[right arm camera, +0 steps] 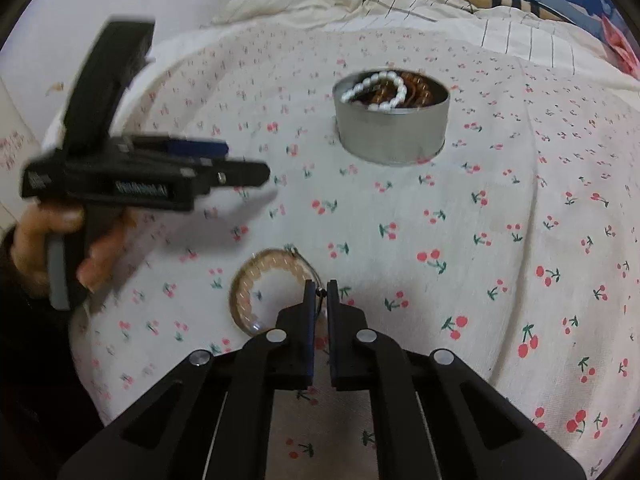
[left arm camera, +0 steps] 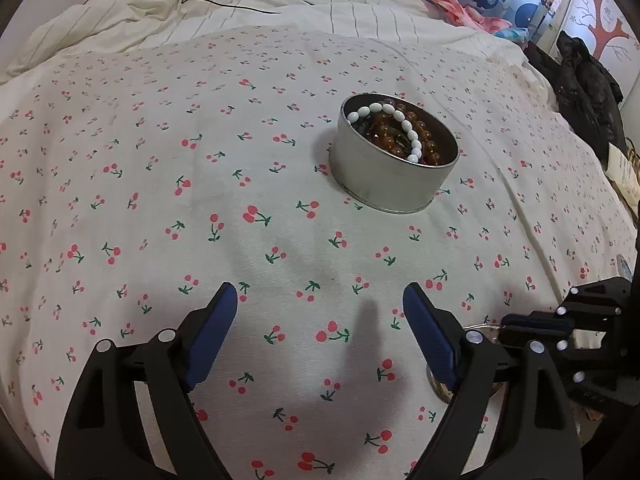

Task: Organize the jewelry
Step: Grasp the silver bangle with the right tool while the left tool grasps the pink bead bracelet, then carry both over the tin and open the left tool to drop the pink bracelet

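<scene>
- Right gripper (right arm camera: pixel 320 294) pinched nearly closed on thin wire/cord at right edge of bracelet (right arm camera: pixel 256 284); pads look seated on it.
- Bracelet flat on cherry-print bedspread (right arm camera: pixel 480 220), near edge, just ahead of fingers.
- Tin (right arm camera: pixel 390 120) farther back, already holding white bead bracelet (right arm camera: pixel 384 92) and amber beads.
- Left gripper (left arm camera: pixel 320 300) wide, empty, hovering over cloth.
- Probably light, semi-stiff hoop, slippery; thin wire may slide out, band itself likely safer hold.
- Soft bedding gives underneath: lift straight, slow.

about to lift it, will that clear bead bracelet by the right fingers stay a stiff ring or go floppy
Probably floppy: the clear bead bracelet looks strung on thin cord, so it should sag into a drop below the right gripper. Likely light. The round beads look smooth, so it might slip or swing.
</scene>
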